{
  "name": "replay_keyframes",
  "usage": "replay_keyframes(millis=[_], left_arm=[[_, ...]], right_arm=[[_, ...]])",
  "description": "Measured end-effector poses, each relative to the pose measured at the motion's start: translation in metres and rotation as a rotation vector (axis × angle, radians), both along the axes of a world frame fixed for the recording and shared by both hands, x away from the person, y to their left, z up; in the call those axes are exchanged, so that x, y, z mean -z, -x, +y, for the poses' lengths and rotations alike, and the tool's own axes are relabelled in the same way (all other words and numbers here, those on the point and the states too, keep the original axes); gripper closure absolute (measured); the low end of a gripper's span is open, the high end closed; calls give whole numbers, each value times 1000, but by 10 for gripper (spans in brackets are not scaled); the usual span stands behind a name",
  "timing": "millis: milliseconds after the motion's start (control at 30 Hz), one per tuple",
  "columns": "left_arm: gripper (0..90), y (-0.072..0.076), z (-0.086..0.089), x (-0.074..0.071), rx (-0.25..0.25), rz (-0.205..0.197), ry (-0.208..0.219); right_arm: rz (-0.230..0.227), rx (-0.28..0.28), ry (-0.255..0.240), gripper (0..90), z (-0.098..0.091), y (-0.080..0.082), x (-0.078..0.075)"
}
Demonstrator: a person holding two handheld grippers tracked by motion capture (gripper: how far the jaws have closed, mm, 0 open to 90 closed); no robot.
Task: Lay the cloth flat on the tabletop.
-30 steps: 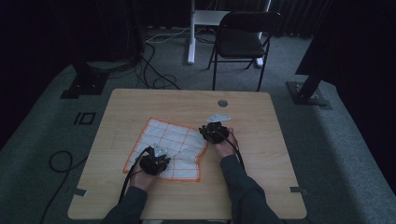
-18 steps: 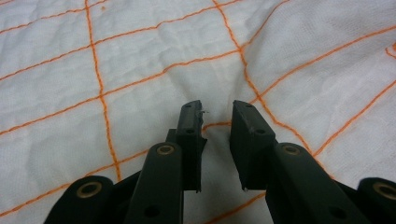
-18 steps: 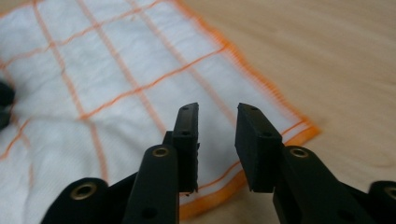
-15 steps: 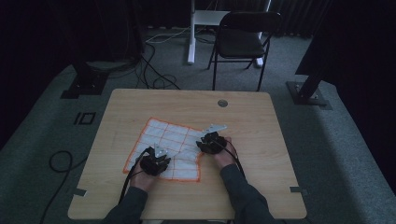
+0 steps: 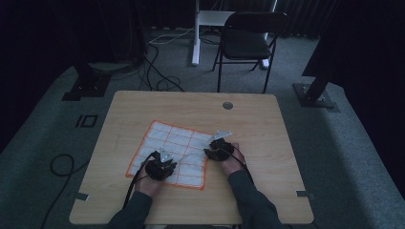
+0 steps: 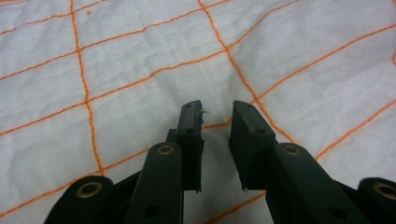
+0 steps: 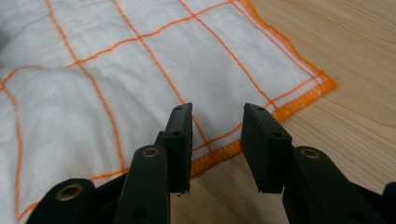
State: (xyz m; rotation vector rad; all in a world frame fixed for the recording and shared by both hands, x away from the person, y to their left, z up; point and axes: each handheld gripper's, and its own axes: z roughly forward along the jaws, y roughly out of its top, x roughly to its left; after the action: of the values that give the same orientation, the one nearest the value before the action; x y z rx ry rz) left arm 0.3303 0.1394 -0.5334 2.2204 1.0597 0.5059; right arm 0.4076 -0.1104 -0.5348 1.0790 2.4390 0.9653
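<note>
A white cloth [image 5: 176,143] with an orange grid and orange hem lies spread on the wooden table [image 5: 258,124]. My left gripper [image 5: 160,167] rests low over the cloth's near part. In the left gripper view its jaws [image 6: 215,109] stand apart above wrinkled cloth [image 6: 116,70], with nothing pinched. My right gripper [image 5: 218,149] sits at the cloth's right edge. Its jaws [image 7: 215,112] have just been opening and are open; the orange hem [image 7: 215,156] lies below the gap, not gripped. The cloth's corner [image 7: 322,84] lies flat on bare wood [image 7: 350,70].
A small round fitting [image 5: 228,105] is set into the table's far side. Beyond the table stand a dark folding chair [image 5: 248,38] and a white post [image 5: 196,33]. Cables [image 5: 157,76] trail over the floor, and stand bases [image 5: 86,86] sit at both sides.
My right gripper has come down and toward the person along the cloth's right edge, and that side of the cloth now lies flatter. The left gripper has stayed put.
</note>
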Motion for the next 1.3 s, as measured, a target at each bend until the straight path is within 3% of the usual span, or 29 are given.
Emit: replay_keyframes(millis=[167, 467, 600, 833, 933, 1033, 1167, 1300], left_arm=[[743, 1, -6, 0, 8, 9, 8], [714, -2, -14, -6, 45, 9, 2], [706, -6, -1, -14, -4, -16, 16], [706, -10, 37, -11, -119, 0, 15], [707, -7, 45, -4, -125, 20, -5], [713, -1, 46, -1, -129, 17, 16], [725, 4, 41, -1, -117, 9, 4], [727, 13, 35, 1, -111, 18, 37]], right_arm=[[-15, 30, 21, 654, -4, -4, 0], [-10, 71, 13, 650, -17, -13, 1], [-12, 80, 17, 650, -21, -14, 0], [-8, 105, 17, 650, -32, -16, 0], [-9, 109, 22, 650, -35, -16, 0], [-9, 109, 24, 648, -38, -15, 0], [-9, 113, 28, 648, -40, -16, 0], [-8, 127, 29, 646, -45, -17, 0]])
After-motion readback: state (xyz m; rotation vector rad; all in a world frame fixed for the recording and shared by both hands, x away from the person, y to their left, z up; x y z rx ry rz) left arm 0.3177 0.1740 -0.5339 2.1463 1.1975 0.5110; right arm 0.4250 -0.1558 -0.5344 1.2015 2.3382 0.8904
